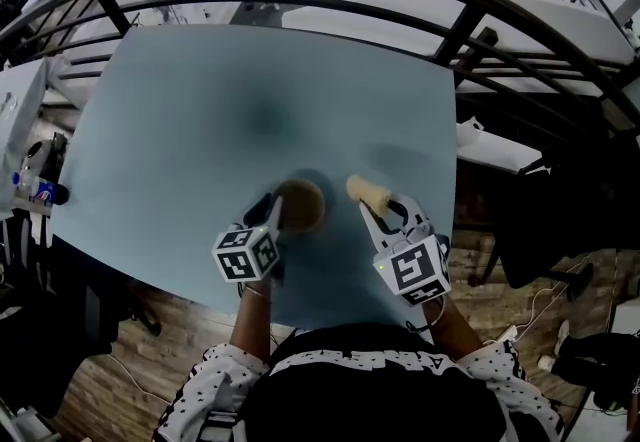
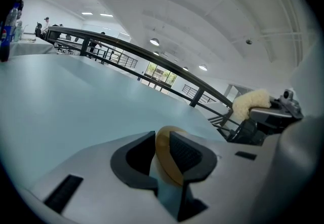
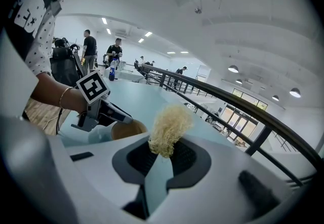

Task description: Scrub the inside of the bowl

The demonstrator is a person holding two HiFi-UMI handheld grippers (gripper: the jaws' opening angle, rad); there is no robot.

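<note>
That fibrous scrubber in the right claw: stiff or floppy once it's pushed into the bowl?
Probably soft and springy: the scrubber looks like loose, frizzy fibres, pinched thin where the right claw grips it. Likely light; it holds its shape beyond the grip. It should squash against the bowl rather than scrape rigidly.

left gripper (image 2: 164,156) jaws are covering most of the bowl (image 2: 163,139), only a rim slice is showing. right gripper (image 3: 162,157) body is blocking the bowl's lower half in its own view. scrubber (image 3: 169,124) base is disappearing between those jaws. bottle (image 1: 38,191) label is reading too small. bottom edge is clipping the person's torso (image 1: 380,400).
</note>
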